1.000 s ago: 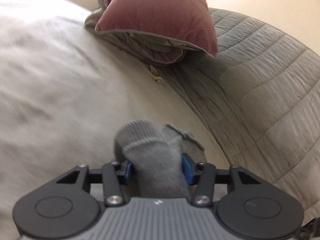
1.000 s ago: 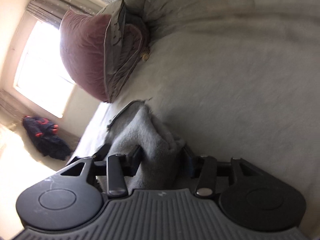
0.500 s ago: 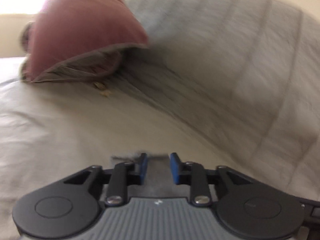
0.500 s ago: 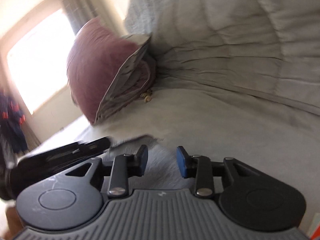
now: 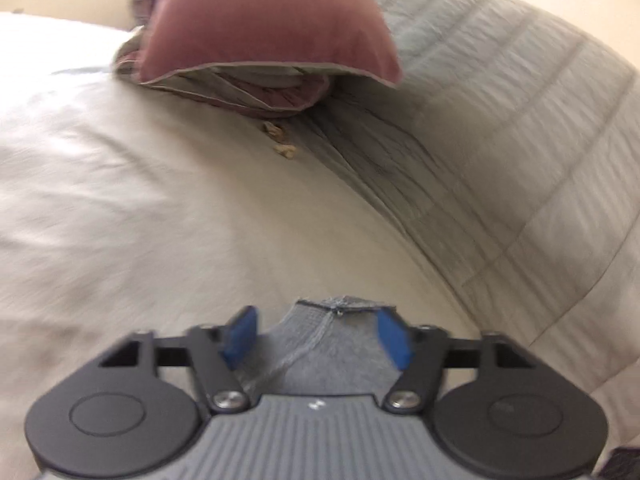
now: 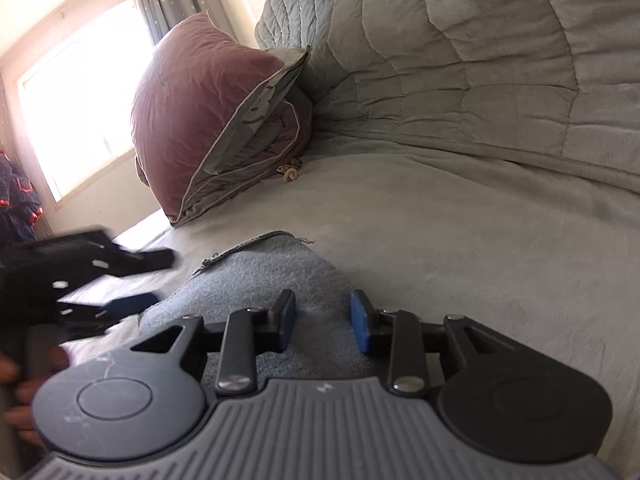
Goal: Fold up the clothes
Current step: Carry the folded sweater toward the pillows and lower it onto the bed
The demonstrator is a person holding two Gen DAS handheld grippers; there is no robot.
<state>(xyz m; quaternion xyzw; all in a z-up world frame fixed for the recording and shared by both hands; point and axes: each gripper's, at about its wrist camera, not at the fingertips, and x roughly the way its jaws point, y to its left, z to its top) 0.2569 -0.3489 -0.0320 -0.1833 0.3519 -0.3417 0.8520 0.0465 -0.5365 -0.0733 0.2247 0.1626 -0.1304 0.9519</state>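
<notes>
Between the left gripper's spread jaws, just opened wider, lies the grey knit garment, pads clear. Right gripper hovers part-open above it. At 12 o'clock: mauve pillow; at 2, quilt.

Window glare, motion blur, fisheye-warped edges

Left gripper: black linkage, blue pads. Silver screws behind the fingers (ribbed grey housing further back). Right gripper matches.
</notes>
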